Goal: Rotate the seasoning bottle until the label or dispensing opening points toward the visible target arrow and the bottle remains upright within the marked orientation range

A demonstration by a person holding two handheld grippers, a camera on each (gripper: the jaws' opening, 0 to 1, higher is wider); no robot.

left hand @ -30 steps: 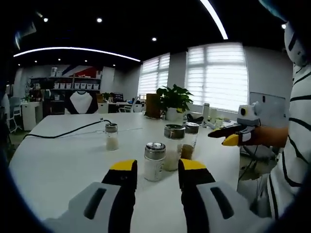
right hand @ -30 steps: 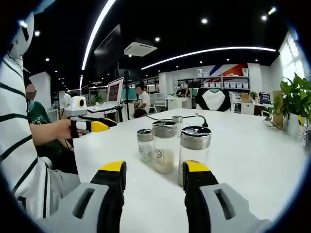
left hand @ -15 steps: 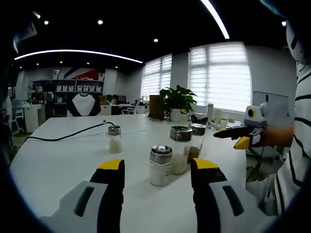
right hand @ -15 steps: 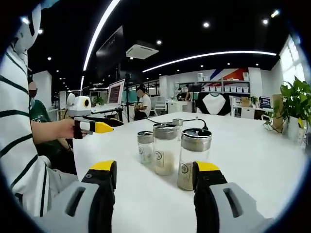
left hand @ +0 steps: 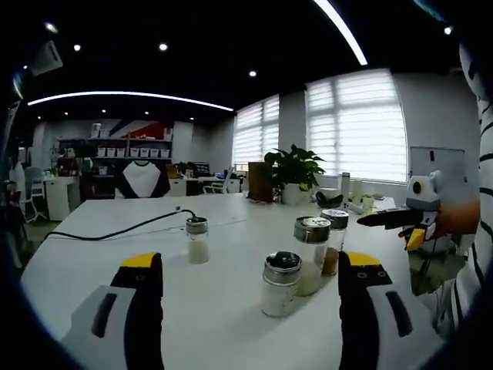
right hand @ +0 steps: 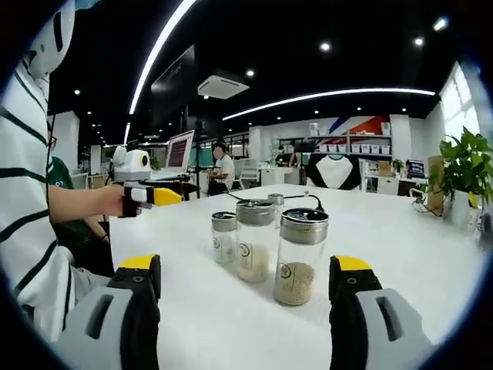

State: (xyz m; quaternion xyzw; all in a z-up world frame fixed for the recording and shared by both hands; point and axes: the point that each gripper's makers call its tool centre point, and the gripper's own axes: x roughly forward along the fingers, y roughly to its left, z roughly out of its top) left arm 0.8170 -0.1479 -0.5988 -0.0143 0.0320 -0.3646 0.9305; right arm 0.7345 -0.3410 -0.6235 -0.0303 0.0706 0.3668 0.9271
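Note:
Three glass seasoning bottles with metal lids stand upright in a row on the white table [left hand: 92, 262]. In the left gripper view the nearest bottle [left hand: 280, 284] holds white powder, with a taller one [left hand: 310, 244] and a brown-filled one [left hand: 333, 240] behind it. In the right gripper view the brown-filled bottle [right hand: 301, 257] is nearest, then the tall one [right hand: 254, 240] and the small one [right hand: 223, 237]. A fourth small bottle [left hand: 198, 240] stands apart. My left gripper [left hand: 251, 266] is open before the row. My right gripper [right hand: 245, 266] is open, with nothing between its jaws.
A black cable [left hand: 115, 229] runs across the table behind the lone bottle. A potted plant [left hand: 293, 172] stands at the table's far side. A person in a striped shirt [right hand: 31, 193] holds the grippers. Other people sit at desks [right hand: 219, 166] beyond.
Both grippers have opened wider and pulled back a little from the bottles. The bottles have not moved.

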